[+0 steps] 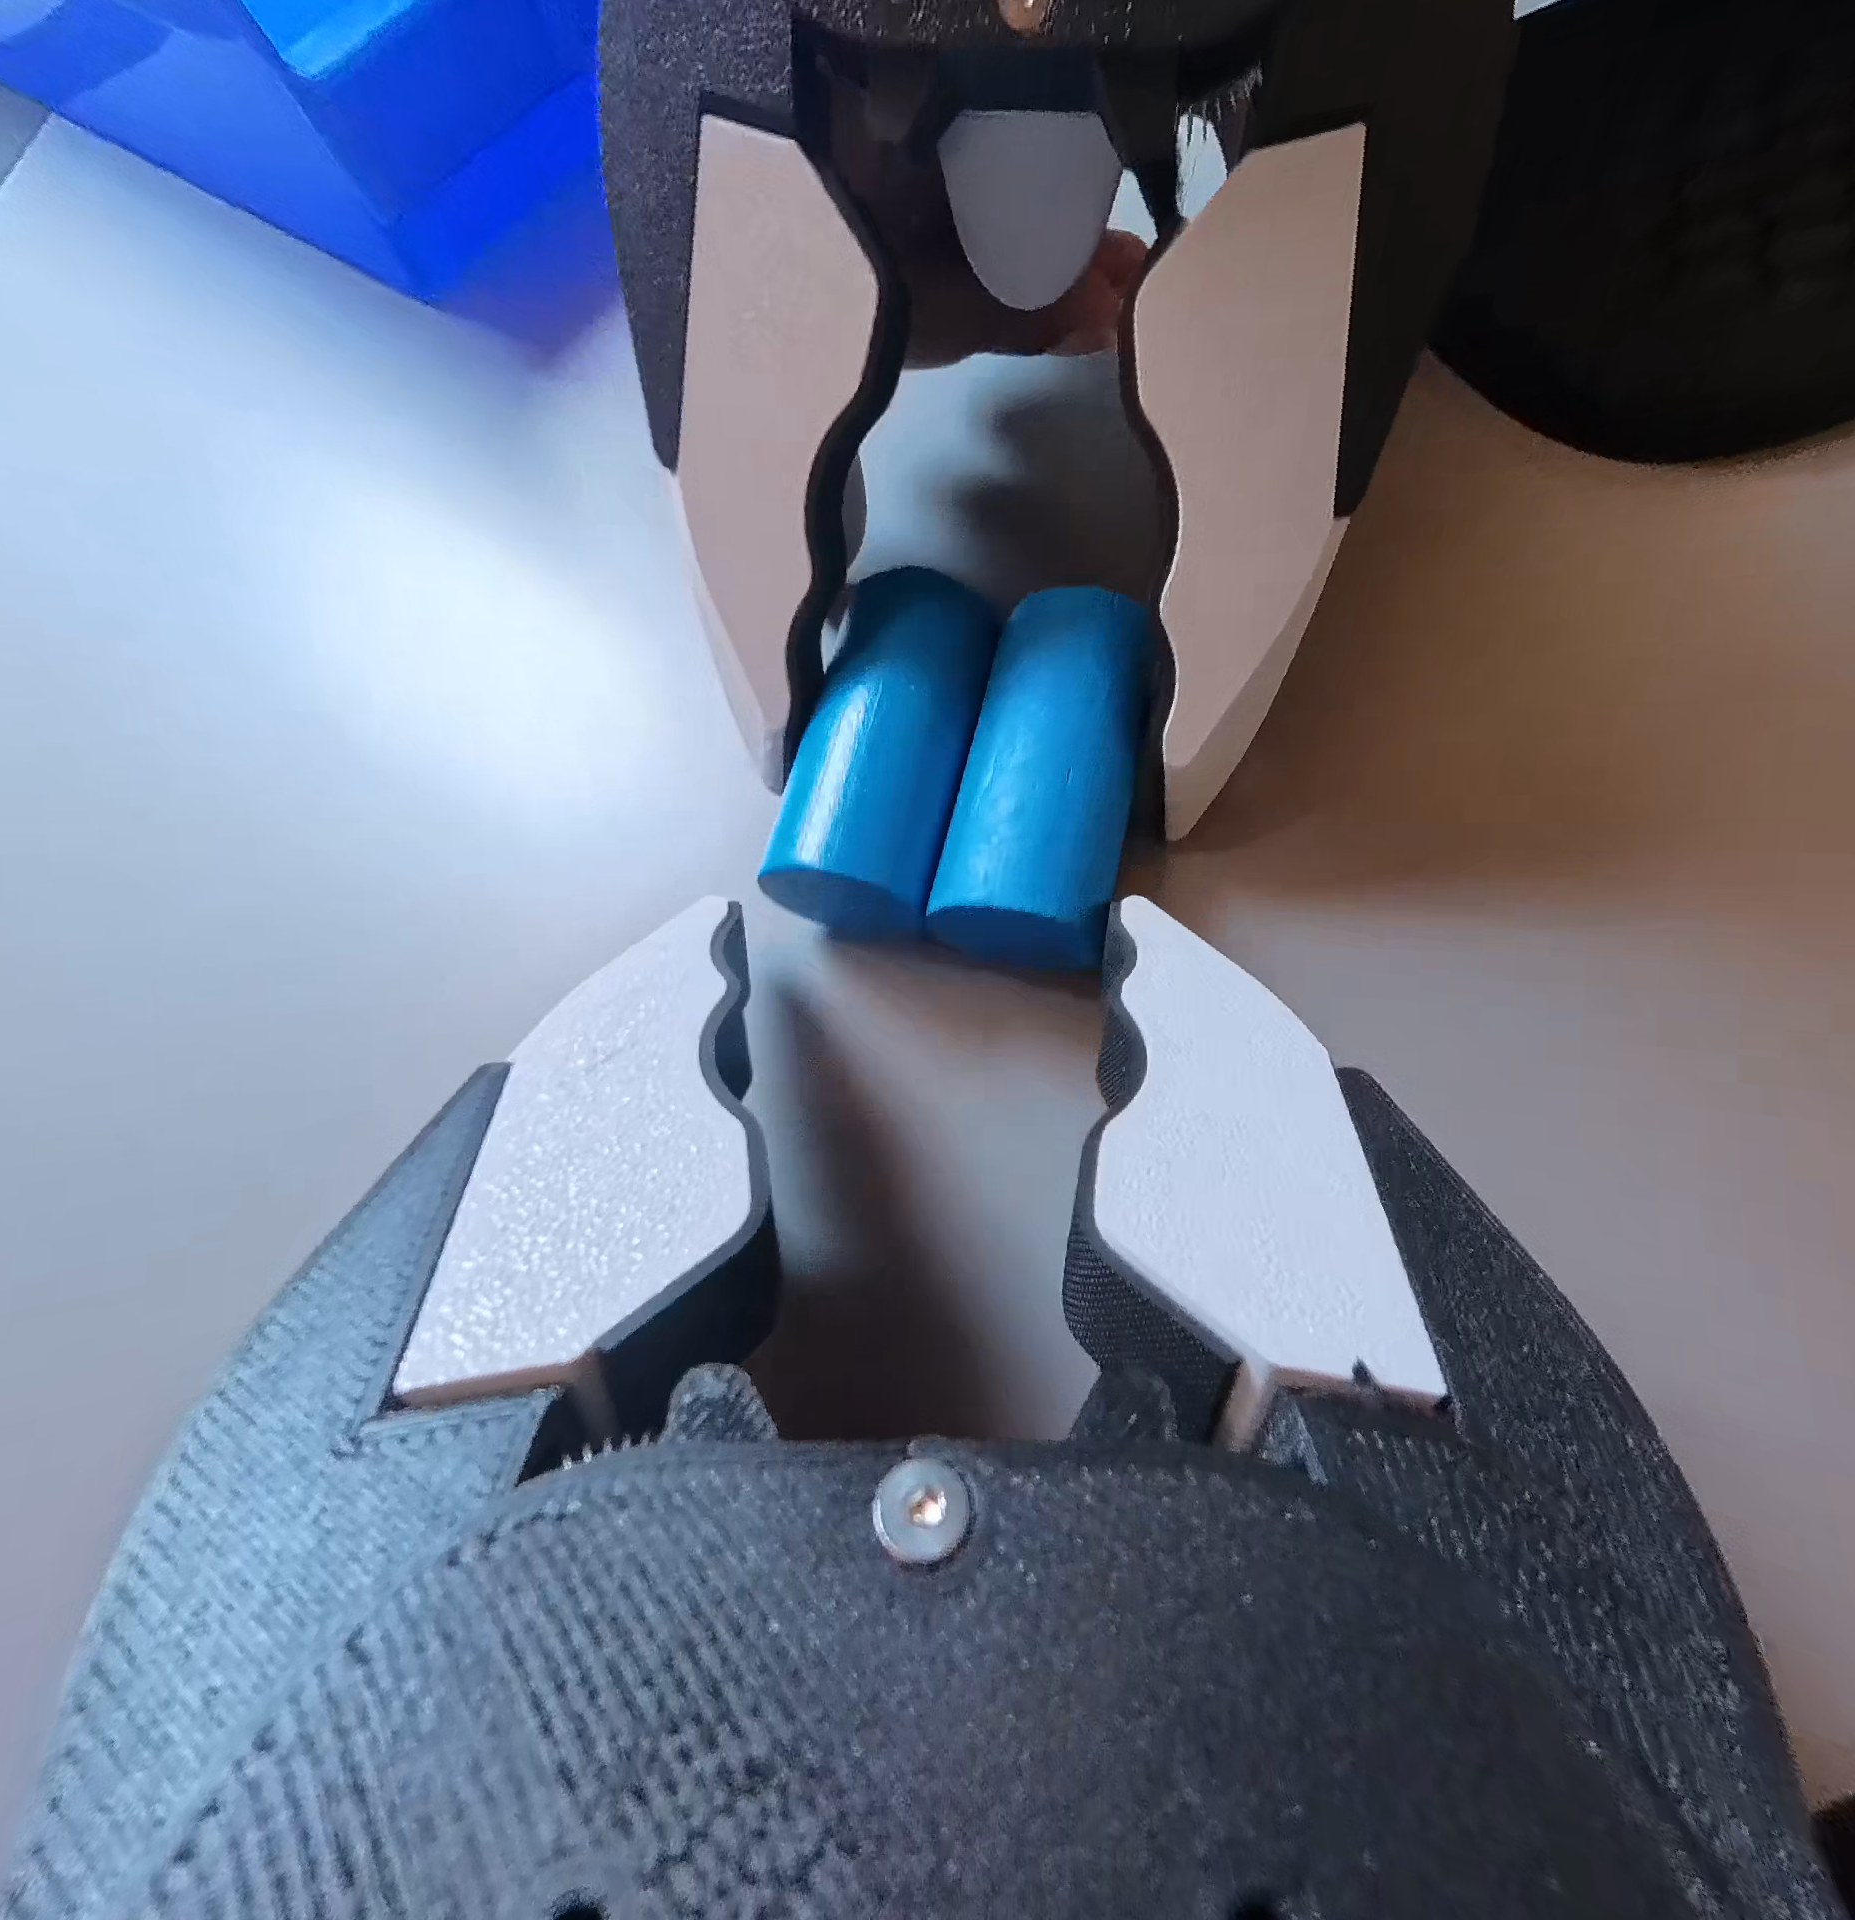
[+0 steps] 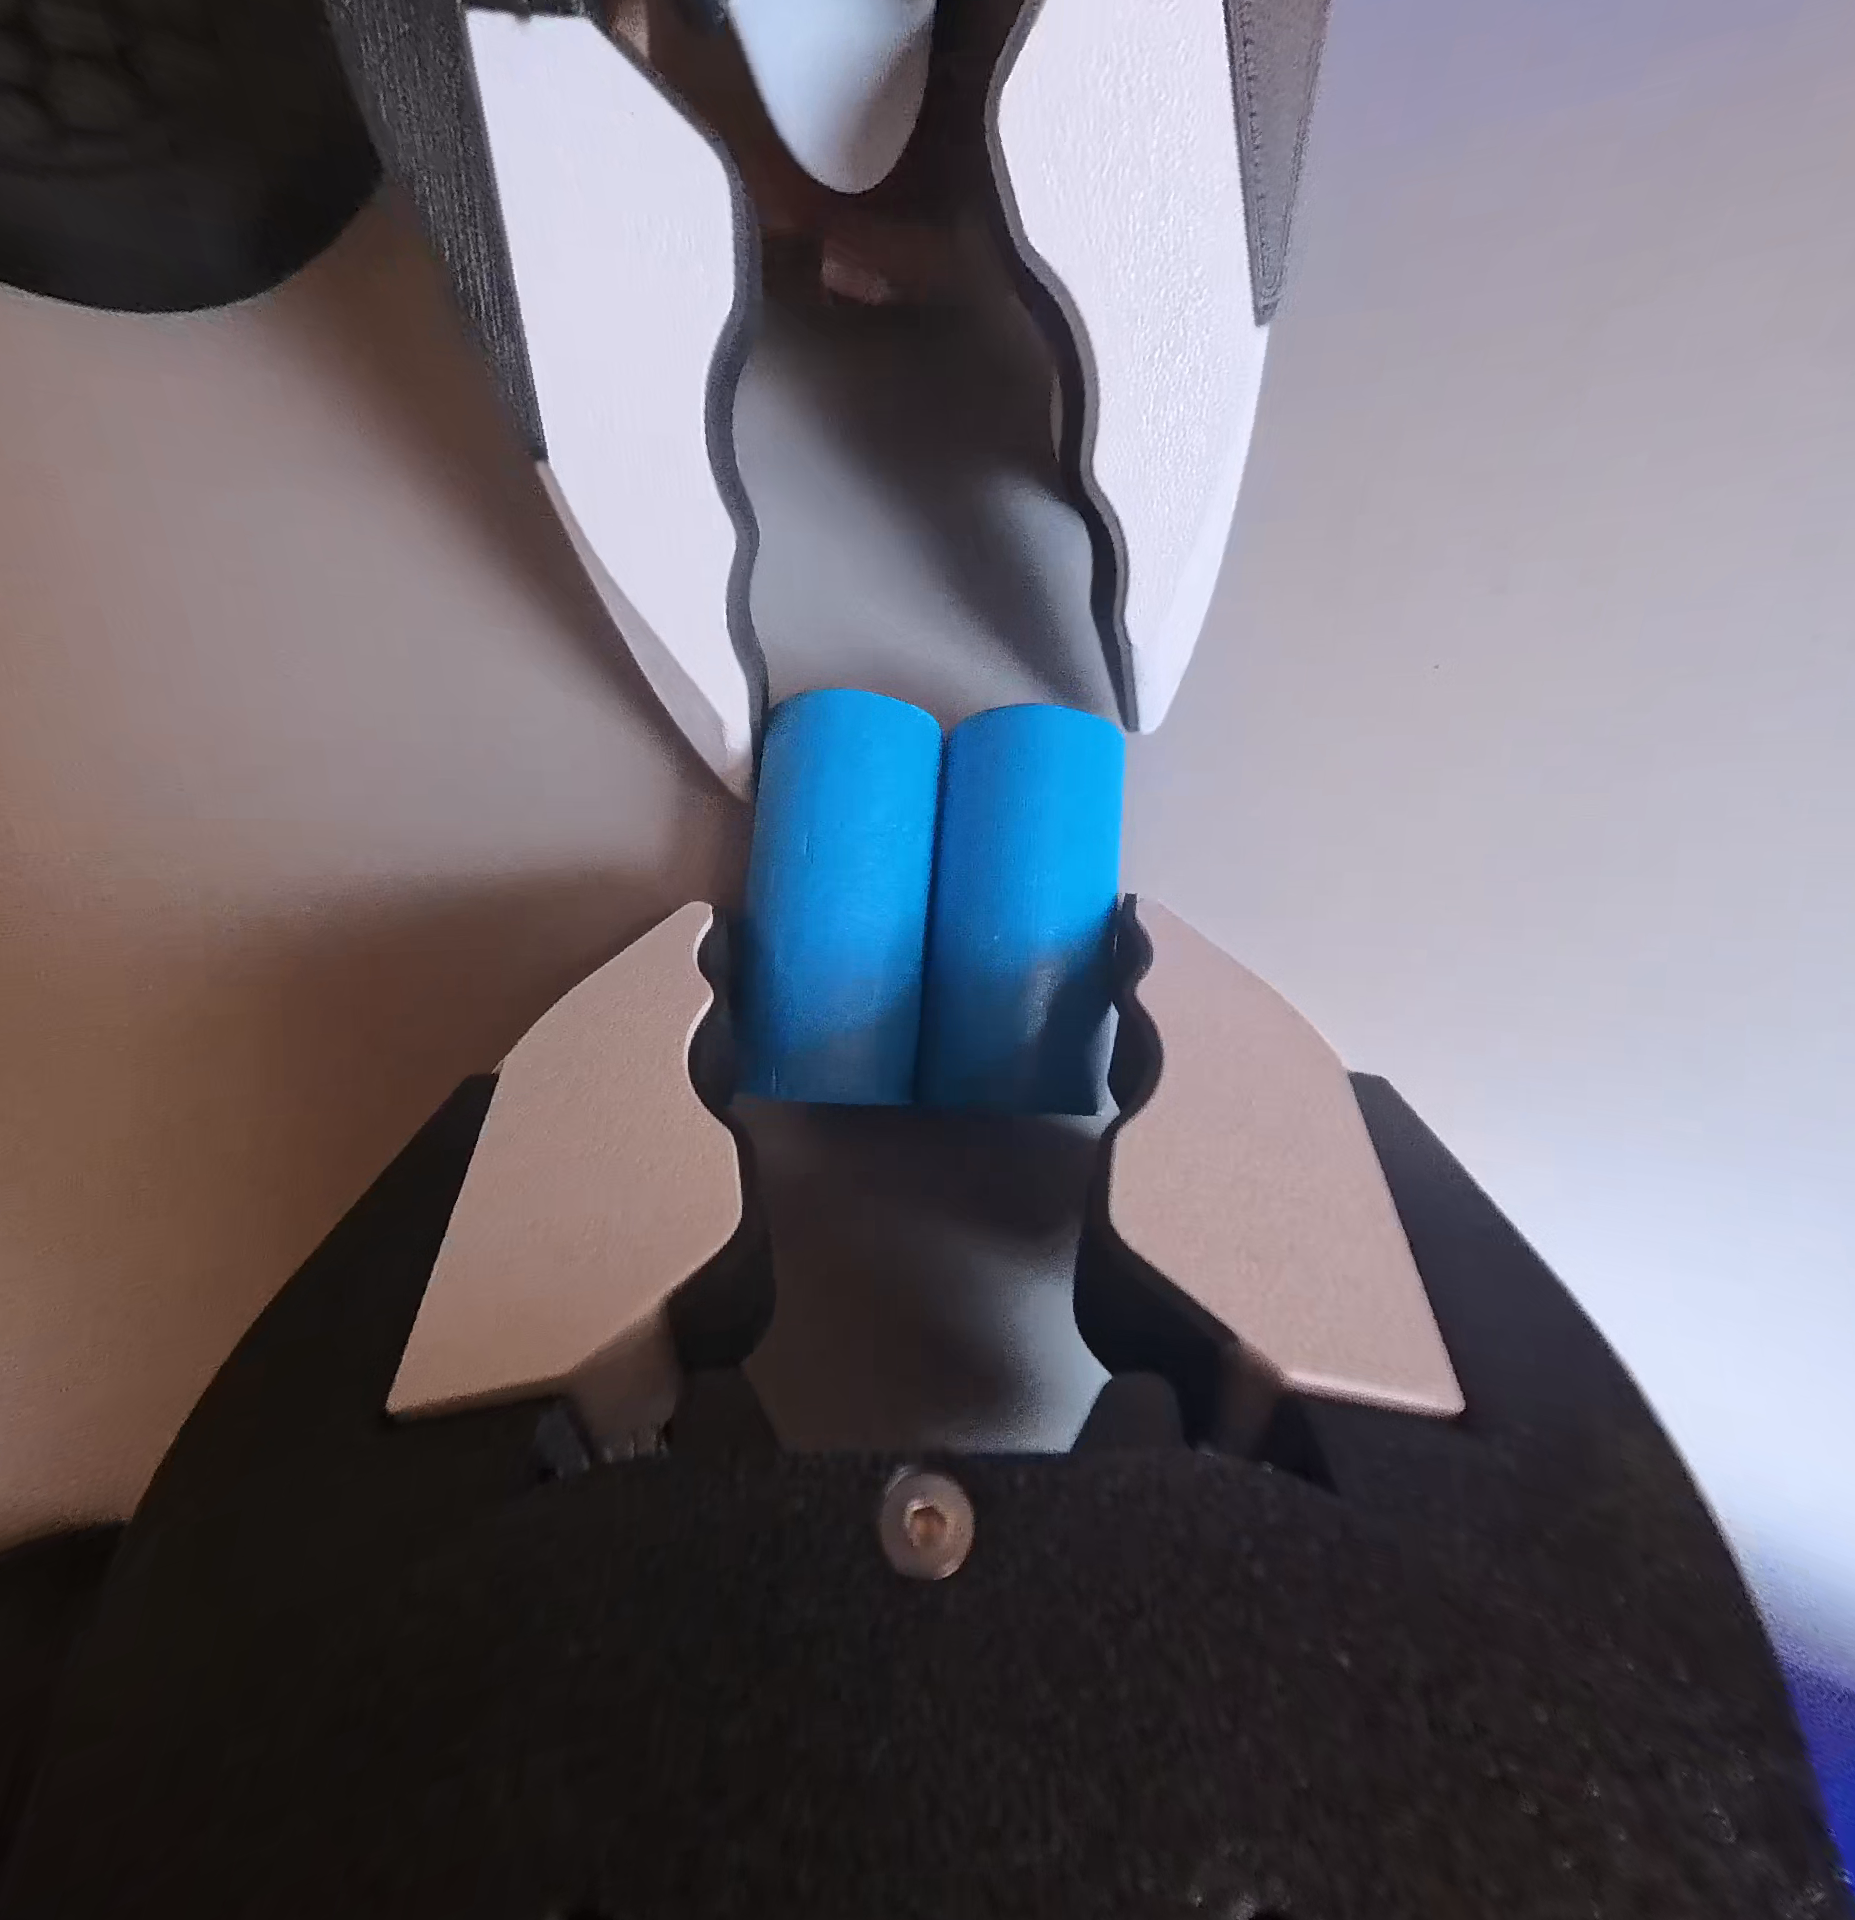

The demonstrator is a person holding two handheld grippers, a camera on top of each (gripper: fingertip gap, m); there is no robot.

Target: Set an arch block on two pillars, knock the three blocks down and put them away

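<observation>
A smooth pale counter [image 1: 279,727] spreads on both sides of the fingers, lit bluish-white on one side, warm beige on the other.

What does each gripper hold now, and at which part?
The right gripper presses the two blue cylinders together between its jaws, on their outer sides near one end. The left gripper holds nothing; its jaws stand open.
</observation>
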